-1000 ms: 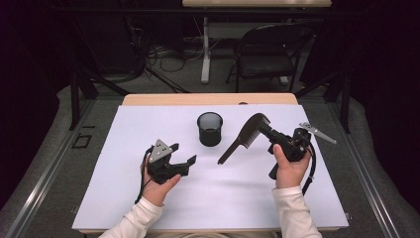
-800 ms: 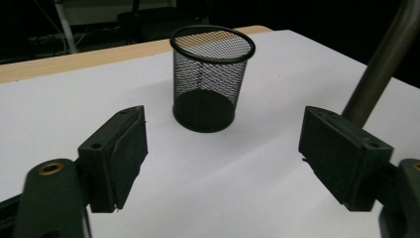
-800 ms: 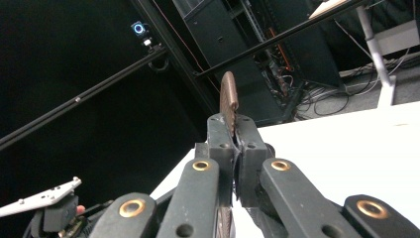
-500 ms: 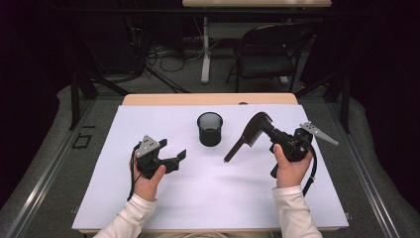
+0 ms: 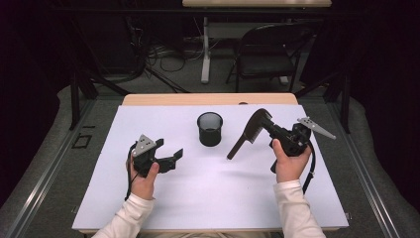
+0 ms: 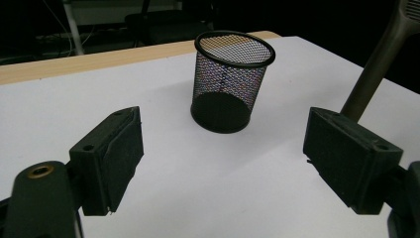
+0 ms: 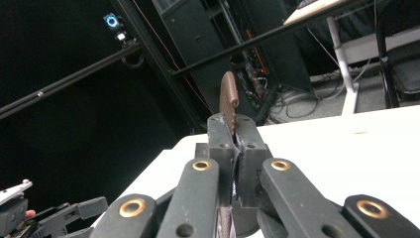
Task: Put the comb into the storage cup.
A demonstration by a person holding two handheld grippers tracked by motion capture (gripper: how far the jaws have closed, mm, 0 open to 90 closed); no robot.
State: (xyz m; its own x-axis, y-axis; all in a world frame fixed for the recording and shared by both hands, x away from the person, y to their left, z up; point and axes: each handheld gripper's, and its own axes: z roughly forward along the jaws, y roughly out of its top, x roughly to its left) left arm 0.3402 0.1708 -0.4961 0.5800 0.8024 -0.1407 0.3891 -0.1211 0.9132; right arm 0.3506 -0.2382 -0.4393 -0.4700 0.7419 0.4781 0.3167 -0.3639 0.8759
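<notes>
— Two grippers checked. My right gripper point(image 5: 267, 125) is clamped tight on a brown comb point(image 5: 245, 136), held above the table just right of the mesh cup point(image 5: 210, 129).
— And the left gripper point(image 6: 223, 163)?
— Jaws wide, empty. I'd tip the comb handle-down, centre over the rim, then release.

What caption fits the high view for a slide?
Right claw grips a brown comb beside a mesh cup; left claw open over the white table.

Left hand-held gripper point(image 5: 171, 157) gapes wide; right hand-held gripper point(image 5: 265, 124) stays clamped tight.
</notes>
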